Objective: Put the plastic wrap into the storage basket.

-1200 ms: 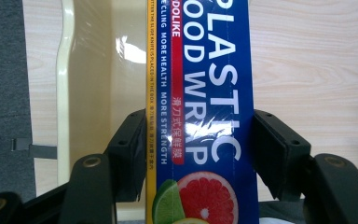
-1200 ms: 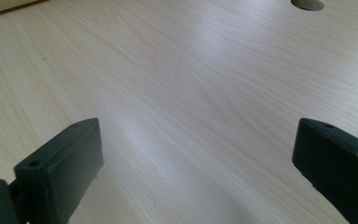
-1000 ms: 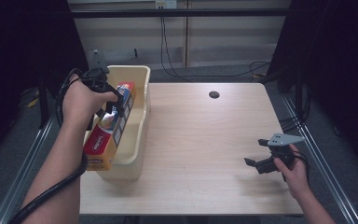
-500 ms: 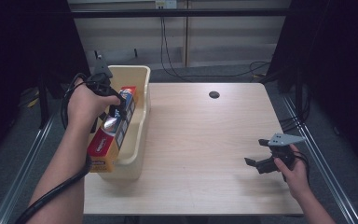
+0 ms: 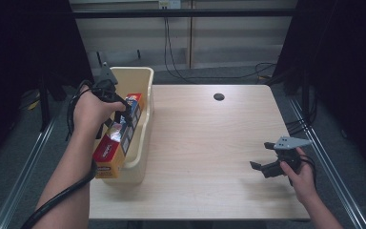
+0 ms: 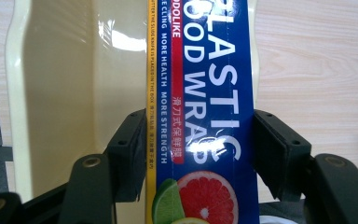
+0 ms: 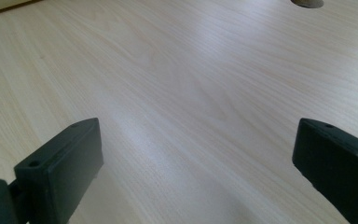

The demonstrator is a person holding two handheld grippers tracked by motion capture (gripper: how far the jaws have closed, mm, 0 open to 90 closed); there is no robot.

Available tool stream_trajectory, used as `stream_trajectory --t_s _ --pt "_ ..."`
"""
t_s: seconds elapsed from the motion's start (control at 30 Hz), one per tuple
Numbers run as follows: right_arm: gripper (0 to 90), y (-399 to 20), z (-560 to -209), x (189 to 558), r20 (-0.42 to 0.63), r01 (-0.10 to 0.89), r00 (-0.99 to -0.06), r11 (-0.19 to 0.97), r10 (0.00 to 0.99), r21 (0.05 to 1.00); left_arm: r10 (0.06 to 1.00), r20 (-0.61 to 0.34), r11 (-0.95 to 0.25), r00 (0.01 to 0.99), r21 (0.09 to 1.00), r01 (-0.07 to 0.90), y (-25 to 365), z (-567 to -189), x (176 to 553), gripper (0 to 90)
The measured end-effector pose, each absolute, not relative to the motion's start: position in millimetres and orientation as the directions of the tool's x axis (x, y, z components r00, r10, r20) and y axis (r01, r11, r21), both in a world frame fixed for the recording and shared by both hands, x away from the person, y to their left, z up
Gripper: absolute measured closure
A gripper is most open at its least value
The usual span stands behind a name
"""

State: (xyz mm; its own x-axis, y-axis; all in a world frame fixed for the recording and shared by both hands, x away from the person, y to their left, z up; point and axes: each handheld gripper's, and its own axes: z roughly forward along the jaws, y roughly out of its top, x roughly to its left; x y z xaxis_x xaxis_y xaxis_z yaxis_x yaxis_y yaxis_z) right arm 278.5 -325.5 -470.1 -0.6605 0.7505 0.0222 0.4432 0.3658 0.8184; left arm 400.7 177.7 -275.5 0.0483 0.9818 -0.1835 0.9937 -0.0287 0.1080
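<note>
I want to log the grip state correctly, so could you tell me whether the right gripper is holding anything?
No, the right gripper has its jaws wide apart with only the bare wooden table between them.

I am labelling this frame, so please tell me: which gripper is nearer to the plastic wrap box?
Left. The left gripper has its jaws on both sides of the plastic wrap box, over the cream bin. The right gripper is far off, across the table, open.

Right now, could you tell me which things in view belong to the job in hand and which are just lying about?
In the job:
- left gripper, shut on the plastic wrap box
- cream bin beneath that box

Not in use:
- right gripper, open over the bare table
- round hole in the tabletop
- cables on the floor behind
</note>
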Motion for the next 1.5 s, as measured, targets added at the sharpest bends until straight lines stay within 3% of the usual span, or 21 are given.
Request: stream_trajectory --t_s 1.5 --pt "1.3 -325 -470 278 0.022 0.446 -0.661 0.369 0.75 0.815 0.98 -0.196 -0.024 0.032 0.046 0.999 172 -311 405 40.6"
